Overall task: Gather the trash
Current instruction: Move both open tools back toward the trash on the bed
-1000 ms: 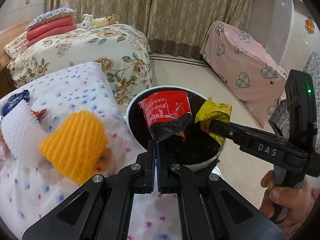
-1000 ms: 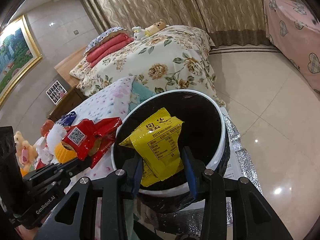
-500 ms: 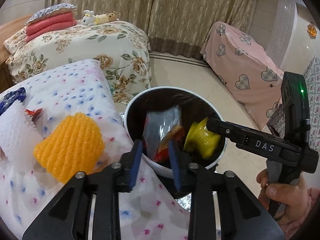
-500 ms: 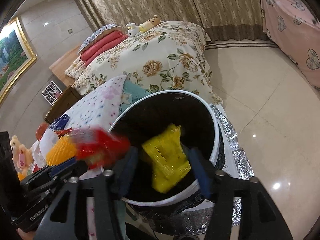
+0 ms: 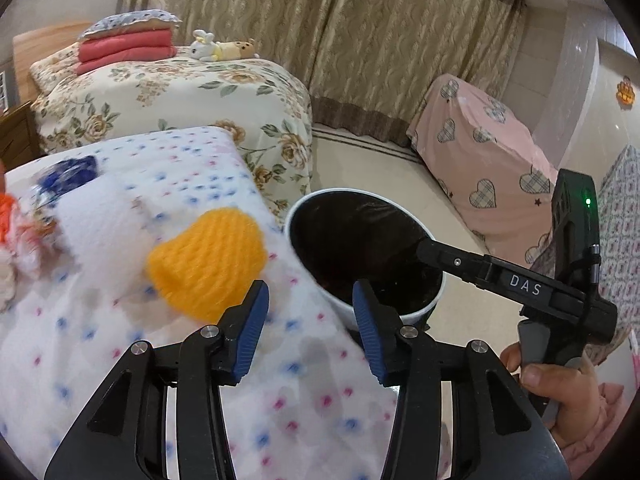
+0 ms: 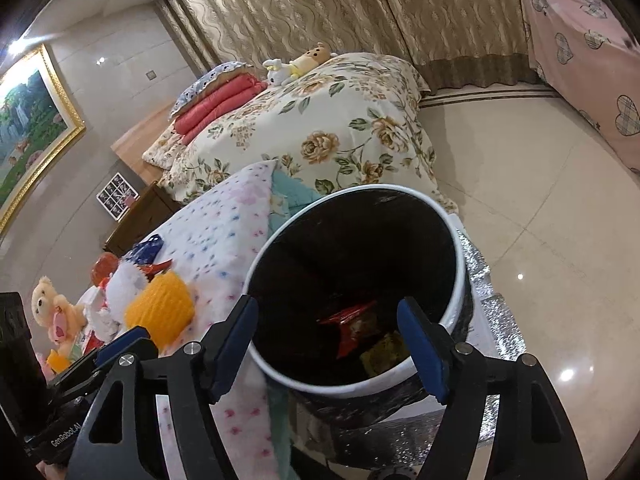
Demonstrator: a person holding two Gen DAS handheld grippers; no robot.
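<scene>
- Two wrappers, a red wrapper and a yellow wrapper, lie at the bottom of the black-lined bin.
- Left hand-held gripper is opening, nothing between its jaws.
- Right hand-held gripper is opening over the bin, released and empty.
- Orange foam net rests on the dotted blanket.
</scene>
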